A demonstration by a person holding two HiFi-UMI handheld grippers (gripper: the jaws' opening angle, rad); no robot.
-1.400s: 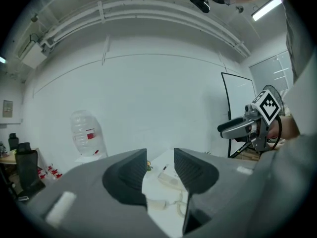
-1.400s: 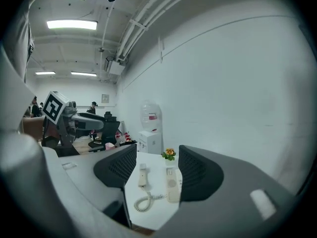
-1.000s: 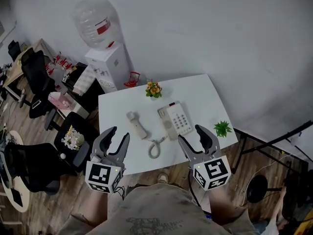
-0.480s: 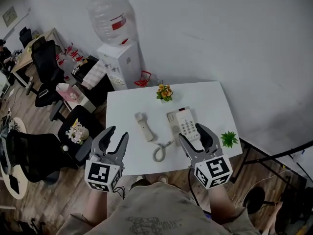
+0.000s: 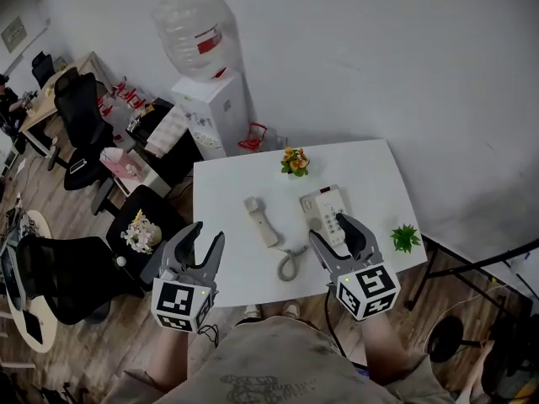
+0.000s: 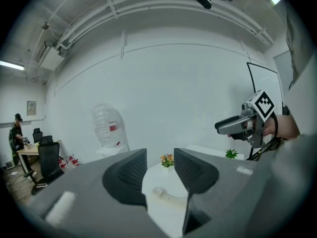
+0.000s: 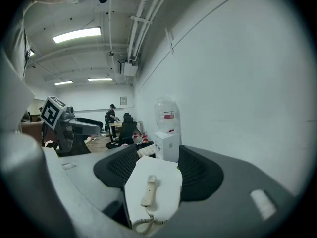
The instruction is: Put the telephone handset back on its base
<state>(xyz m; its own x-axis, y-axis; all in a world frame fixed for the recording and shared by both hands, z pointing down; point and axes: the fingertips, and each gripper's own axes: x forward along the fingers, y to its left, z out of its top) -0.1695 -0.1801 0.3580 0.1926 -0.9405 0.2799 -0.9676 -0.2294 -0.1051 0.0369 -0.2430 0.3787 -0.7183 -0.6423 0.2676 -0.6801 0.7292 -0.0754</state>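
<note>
A cream telephone handset (image 5: pixel 262 221) lies off its base on the white table (image 5: pixel 227 192), with its coiled cord (image 5: pixel 289 263) running toward the near edge. The telephone base (image 5: pixel 325 205) with its keypad stands to the right of it, its near end hidden behind my right gripper (image 5: pixel 333 230). That gripper is open and empty, above the table's near right part. My left gripper (image 5: pixel 204 236) is open and empty too, off the table's near left corner. The handset (image 7: pixel 148 191) shows between the jaws in the right gripper view and again, as a handset (image 6: pixel 158 191), in the left gripper view.
A small pot of orange flowers (image 5: pixel 294 161) stands at the table's far edge and a green plant (image 5: pixel 405 238) at its right corner. A water dispenser (image 5: pixel 210 99) and office chairs (image 5: pixel 80 116) stand to the left. The wall runs behind the table.
Both grippers have come nearer the table. The right one now overlaps the telephone base in the head view. Both pairs of jaws stay as wide as before.
</note>
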